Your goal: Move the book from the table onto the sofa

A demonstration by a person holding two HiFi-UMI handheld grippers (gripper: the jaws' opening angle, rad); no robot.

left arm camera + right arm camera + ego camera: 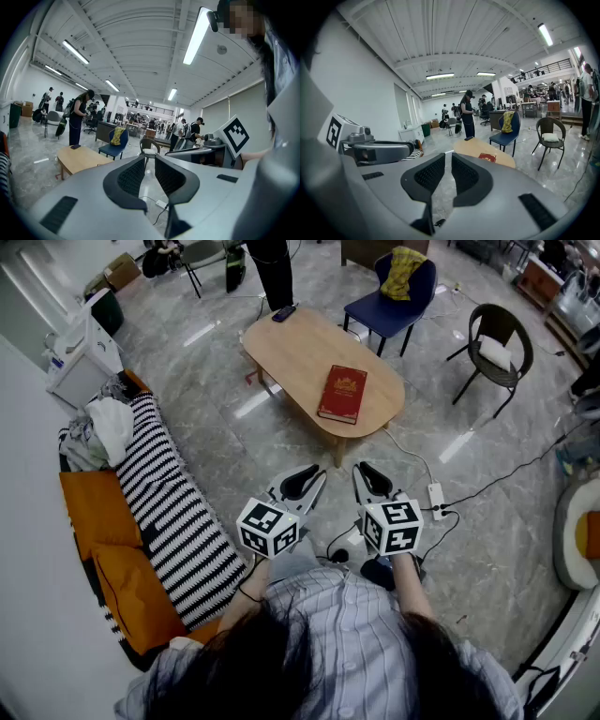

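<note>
A red book [342, 393] lies flat on the near half of the oval wooden table [292, 351], ahead of me across bare floor. The right gripper view also shows the book [487, 157] on the table [468, 146]. The sofa [97, 510], with orange cushions and a black-and-white striped blanket [178, 507], runs along the left. My left gripper [309, 478] and right gripper [367, 474] are held side by side in front of my chest, short of the table. Both are shut with nothing between the pads. The left gripper view shows its shut pads [149, 163] and the table [79, 159], with no book in sight.
A dark phone [283, 312] lies at the table's far end, where a person [273, 268] stands. A blue chair with a yellow cloth [398, 285] and a dark round chair [495, 343] stand beyond the table. A power strip [436, 495] with cables lies on the floor at the right.
</note>
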